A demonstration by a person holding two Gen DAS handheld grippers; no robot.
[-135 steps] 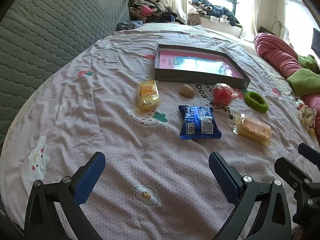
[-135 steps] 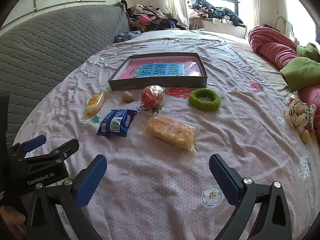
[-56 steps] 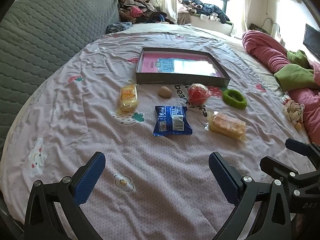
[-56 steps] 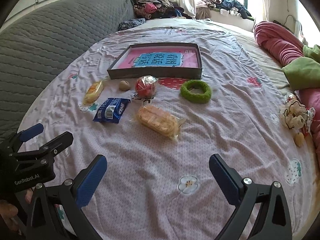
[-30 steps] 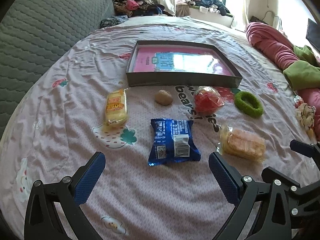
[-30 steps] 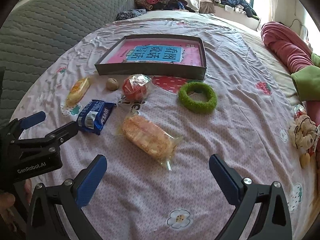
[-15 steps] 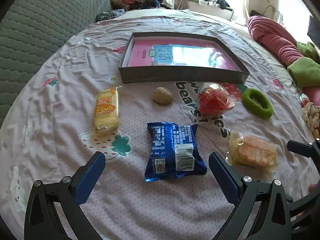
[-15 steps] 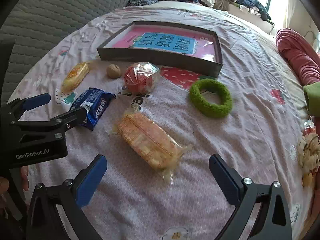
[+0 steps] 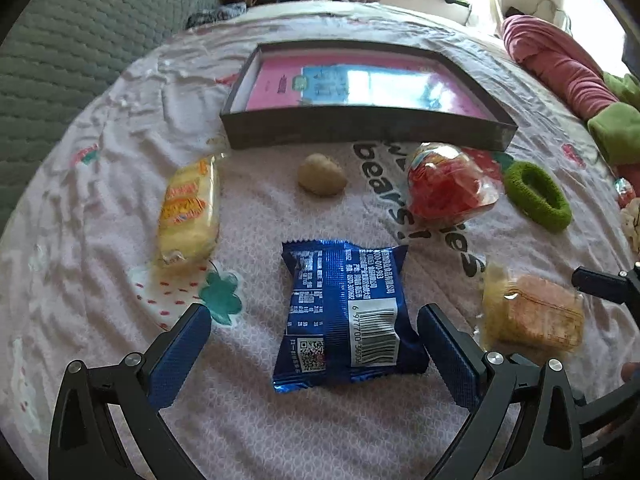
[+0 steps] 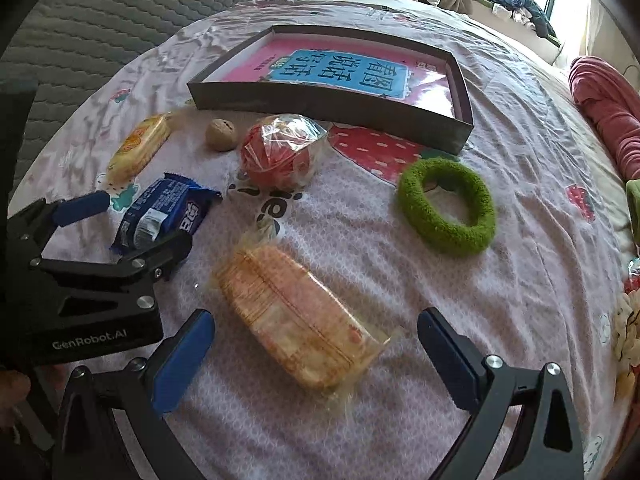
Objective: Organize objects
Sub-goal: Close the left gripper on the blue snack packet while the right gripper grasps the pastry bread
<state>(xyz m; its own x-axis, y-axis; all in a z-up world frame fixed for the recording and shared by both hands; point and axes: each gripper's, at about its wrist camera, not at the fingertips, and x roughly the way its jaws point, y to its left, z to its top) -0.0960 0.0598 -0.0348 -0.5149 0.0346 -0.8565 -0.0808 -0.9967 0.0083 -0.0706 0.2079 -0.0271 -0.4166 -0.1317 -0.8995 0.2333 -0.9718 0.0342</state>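
My left gripper (image 9: 314, 354) is open, its fingers either side of a blue snack packet (image 9: 346, 314) on the bedspread. My right gripper (image 10: 314, 354) is open around a clear pack of orange crackers (image 10: 298, 318), also in the left wrist view (image 9: 534, 314). A dark shallow box (image 9: 364, 126) with a pink book inside lies beyond. In front of it lie a yellow snack bar (image 9: 190, 214), a small tan lump (image 9: 322, 180), a red bagged ball (image 9: 448, 186) and a green fuzzy ring (image 9: 536, 196). The left gripper (image 10: 132, 220) shows in the right wrist view over the blue packet (image 10: 168, 210).
The pink patterned bedspread (image 9: 100, 160) covers the bed. A grey quilted headboard (image 9: 80, 40) is at the left. Red and green bedding (image 9: 560, 68) lies at the right, with clothes piled by the window (image 10: 512, 4). A small plush toy (image 10: 628, 332) sits at the right edge.
Both grippers have moved forward and down toward the bed. The blue packet now sits between the left fingers and the cracker pack between the right fingers. No object has moved.
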